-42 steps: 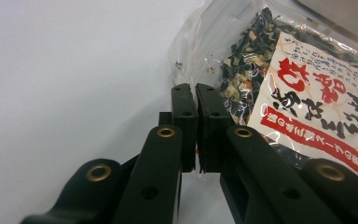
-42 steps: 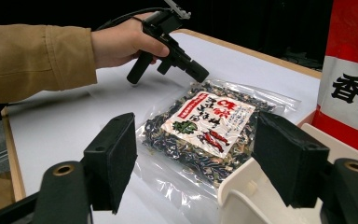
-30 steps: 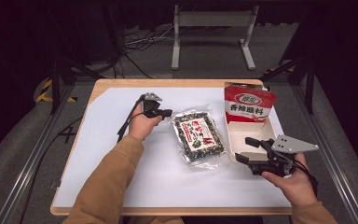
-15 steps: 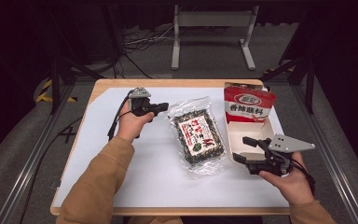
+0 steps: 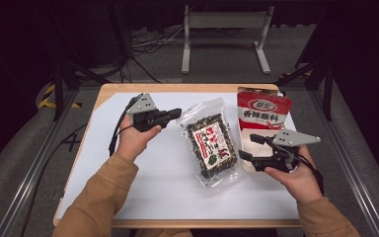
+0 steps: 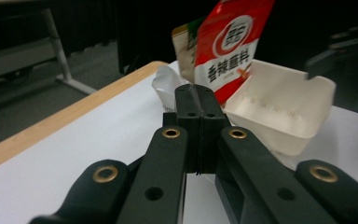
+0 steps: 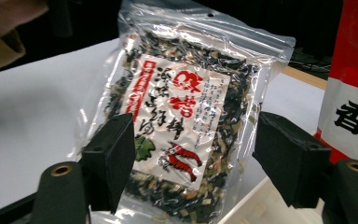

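Note:
A clear bag of dark dried greens with a red and white label (image 5: 212, 140) lies in the middle of the white mat, its far end raised. My left gripper (image 5: 176, 113) is shut on the bag's far left corner; in the left gripper view crumpled clear film (image 6: 164, 85) pokes out just past the closed jaw tips (image 6: 196, 93). My right gripper (image 5: 247, 147) stands open at the bag's right edge, not touching it. Through its spread jaws (image 7: 193, 158) the bag (image 7: 186, 116) faces me, tilted up.
A red spice pouch (image 5: 263, 111) stands upright in a white tray (image 5: 246, 165) at the right, just behind my right gripper. A second pale pouch (image 6: 185, 44) shows behind the red one (image 6: 228, 51). The wooden table edge (image 5: 177, 88) runs along the far side.
My left hand has risen and drawn back to the left with the bag's corner, lifting the bag's far end. My right gripper has edged left toward the bag.

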{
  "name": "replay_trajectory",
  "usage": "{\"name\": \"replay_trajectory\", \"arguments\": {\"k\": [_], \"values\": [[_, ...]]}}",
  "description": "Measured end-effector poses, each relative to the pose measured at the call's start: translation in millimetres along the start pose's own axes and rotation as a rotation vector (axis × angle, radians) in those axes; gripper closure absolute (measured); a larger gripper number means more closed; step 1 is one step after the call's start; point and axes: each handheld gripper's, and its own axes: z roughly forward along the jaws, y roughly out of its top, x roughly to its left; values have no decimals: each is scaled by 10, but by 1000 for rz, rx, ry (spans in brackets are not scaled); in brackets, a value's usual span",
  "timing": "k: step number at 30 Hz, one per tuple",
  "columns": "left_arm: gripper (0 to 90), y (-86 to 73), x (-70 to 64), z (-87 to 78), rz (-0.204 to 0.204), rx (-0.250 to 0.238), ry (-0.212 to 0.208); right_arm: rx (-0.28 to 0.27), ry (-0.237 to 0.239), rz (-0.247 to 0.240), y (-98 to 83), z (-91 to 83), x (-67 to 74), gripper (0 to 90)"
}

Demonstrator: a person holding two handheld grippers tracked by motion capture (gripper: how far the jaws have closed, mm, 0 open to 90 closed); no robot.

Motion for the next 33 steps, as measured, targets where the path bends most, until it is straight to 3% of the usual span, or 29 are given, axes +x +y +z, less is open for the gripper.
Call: {"name": "replay_trajectory", "arguments": {"k": [3, 6, 11, 14, 18, 21, 28, 33], "values": [[900, 24, -79, -43, 29, -21, -8, 8, -2, -5, 43, 89, -55, 269], [900, 42, -168, -78, 47, -38, -16, 34, -4, 26, 88, 177, -129, 260], [900, 55, -264, -116, 63, -58, -29, 53, 30, 46, 157, 308, -236, 255], [900, 40, -273, -133, 50, -77, -38, 79, 26, 22, 181, 384, -286, 263], [900, 23, -277, -134, 39, -95, -49, 93, 35, 39, 188, 467, -335, 251], [900, 33, -318, -141, 49, -99, -60, 98, 44, 30, 207, 528, -353, 219], [900, 38, -364, -163, 62, -104, -66, 125, 96, 75, 262, 607, -414, 218], [900, 43, -390, -173, 75, -105, -72, 134, 102, 75, 312, 659, -422, 214]]}}
